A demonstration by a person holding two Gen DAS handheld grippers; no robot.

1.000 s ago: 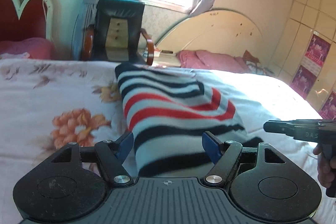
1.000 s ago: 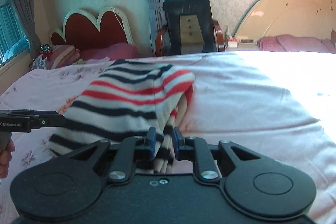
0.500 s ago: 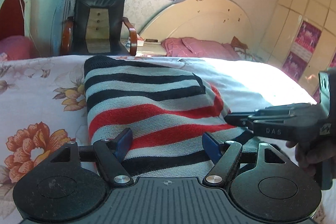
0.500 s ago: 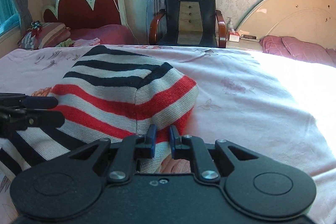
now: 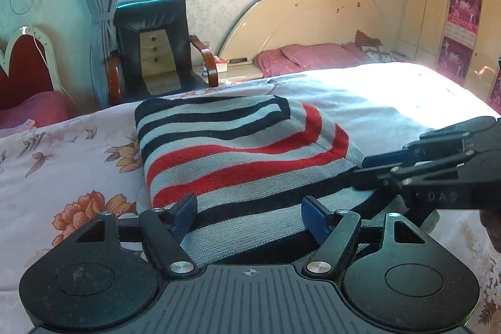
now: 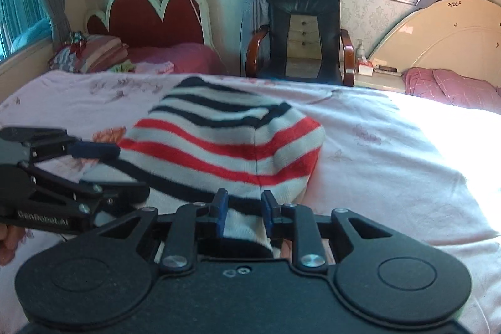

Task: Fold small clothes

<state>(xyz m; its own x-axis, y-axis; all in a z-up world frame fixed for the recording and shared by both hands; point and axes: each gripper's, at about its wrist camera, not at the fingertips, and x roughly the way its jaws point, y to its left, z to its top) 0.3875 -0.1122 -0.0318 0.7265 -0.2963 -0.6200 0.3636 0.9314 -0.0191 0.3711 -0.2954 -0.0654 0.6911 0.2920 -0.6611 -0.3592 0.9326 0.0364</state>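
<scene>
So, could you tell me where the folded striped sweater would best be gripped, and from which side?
Probably the near edge of the striped sweater, approached from the camera side, low along the floral bedsheet. That edge lies in flat layers facing us, so one finger can slip under and one over; the right side looks like a rounded fold.

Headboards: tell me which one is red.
The scalloped headboard left of the black chair is red with a white rim. The arched headboard right of it is cream.
</scene>
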